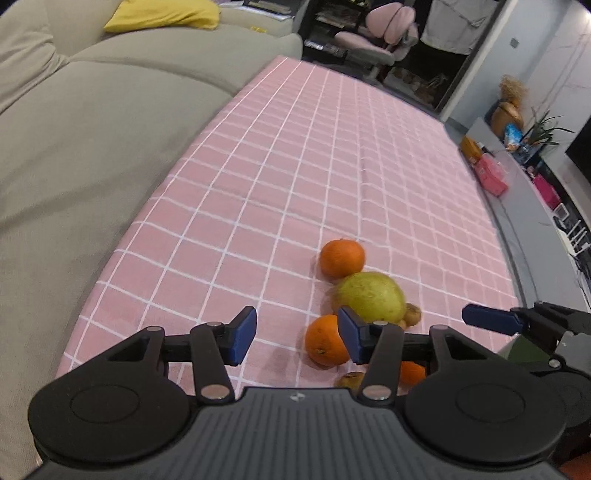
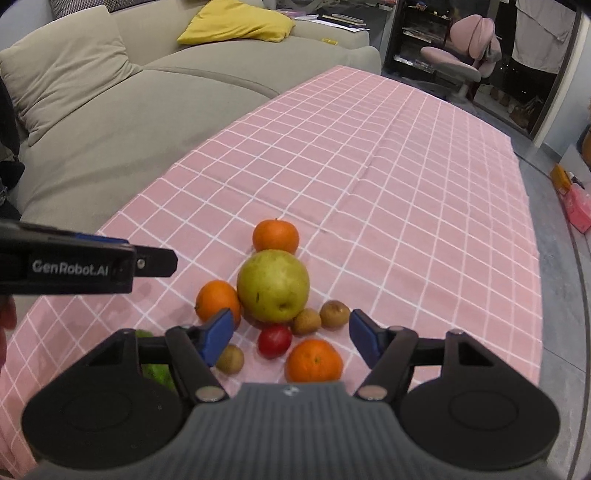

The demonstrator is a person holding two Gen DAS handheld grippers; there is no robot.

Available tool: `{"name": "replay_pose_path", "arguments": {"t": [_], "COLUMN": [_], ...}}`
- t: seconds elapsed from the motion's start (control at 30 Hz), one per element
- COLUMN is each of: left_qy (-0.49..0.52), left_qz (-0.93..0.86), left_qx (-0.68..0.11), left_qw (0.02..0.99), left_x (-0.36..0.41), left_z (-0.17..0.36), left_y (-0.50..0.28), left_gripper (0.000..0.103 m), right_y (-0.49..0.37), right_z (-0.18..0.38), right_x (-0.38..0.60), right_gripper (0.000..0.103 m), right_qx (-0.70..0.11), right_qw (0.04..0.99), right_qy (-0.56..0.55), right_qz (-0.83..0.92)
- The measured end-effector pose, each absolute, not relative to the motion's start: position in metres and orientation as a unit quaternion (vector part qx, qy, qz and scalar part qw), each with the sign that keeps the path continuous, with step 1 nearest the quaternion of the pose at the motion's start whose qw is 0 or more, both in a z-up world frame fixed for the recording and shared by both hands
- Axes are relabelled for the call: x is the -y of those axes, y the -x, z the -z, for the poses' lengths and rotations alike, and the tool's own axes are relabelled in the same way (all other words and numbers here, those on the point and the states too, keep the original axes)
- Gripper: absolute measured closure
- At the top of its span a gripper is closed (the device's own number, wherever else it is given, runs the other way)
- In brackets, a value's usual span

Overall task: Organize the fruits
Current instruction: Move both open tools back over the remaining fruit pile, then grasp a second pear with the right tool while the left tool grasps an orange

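A heap of fruit lies on the pink checked tablecloth [image 2: 406, 177]. A big green pear [image 2: 272, 290] sits in the middle, with three oranges: far [image 2: 275, 236], left [image 2: 217, 298] and near [image 2: 314, 361]. A small red fruit [image 2: 274, 340] and three brown kiwis [image 2: 334, 314] [image 2: 307, 321] [image 2: 230, 359] lie around them. My right gripper [image 2: 291, 339] is open and empty above the near fruit. My left gripper [image 1: 297, 334] is open and empty, left of the pear [image 1: 371, 301] and oranges [image 1: 341, 257] [image 1: 325, 345].
A grey sofa [image 2: 122, 110] with a yellow cushion [image 2: 236, 22] runs along the table's left edge. A pink chair [image 2: 461, 55] stands beyond the far end. Something green [image 2: 157, 371] lies at the near left behind my right gripper's left finger. Boxes line the floor at the right [image 1: 491, 173].
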State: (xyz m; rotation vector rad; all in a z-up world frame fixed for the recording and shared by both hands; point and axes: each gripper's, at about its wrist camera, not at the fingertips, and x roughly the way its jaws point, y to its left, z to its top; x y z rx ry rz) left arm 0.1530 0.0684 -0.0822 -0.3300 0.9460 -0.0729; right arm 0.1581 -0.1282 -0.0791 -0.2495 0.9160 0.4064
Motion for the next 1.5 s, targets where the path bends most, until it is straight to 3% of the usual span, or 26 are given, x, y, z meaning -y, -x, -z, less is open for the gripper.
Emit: {"name": "replay_pose_path", "arguments": {"t": [0.63,0.7,0.93,1.5], "left_qy": [0.168,0.157,0.158,0.108], "left_qz": [0.009,0.012,0.017,0.102], "left_qx": [-0.485,-0.485,-0.487,-0.495], "left_qw": [0.858,0.86,0.859,0.856], "left_x": [-0.078,-0.074,-0.072,-0.03], "left_z": [0.108,0.108,0.106,0.103], "left_y": [-0.18,-0.18,-0.181,-0.177], "left_gripper": [0.045,0.047,0.049,0.049], "right_y": [-0.218,-0.219,-0.218,-0.177], "right_z": [0.13,0.133,0.133,0.06], "right_x": [0.117,0.118,0.122,0.172], "right_gripper": [0.036,0.042,0.043,0.044], "right_qx": [-0.468,-0.469,-0.467,-0.415], "right_qw": [0.856,0.855,0.855,0.884], "right_qy": [0.042,0.033,0.02,0.002], "right_qz": [-0.217,-0.22,-0.226,-0.216]}}
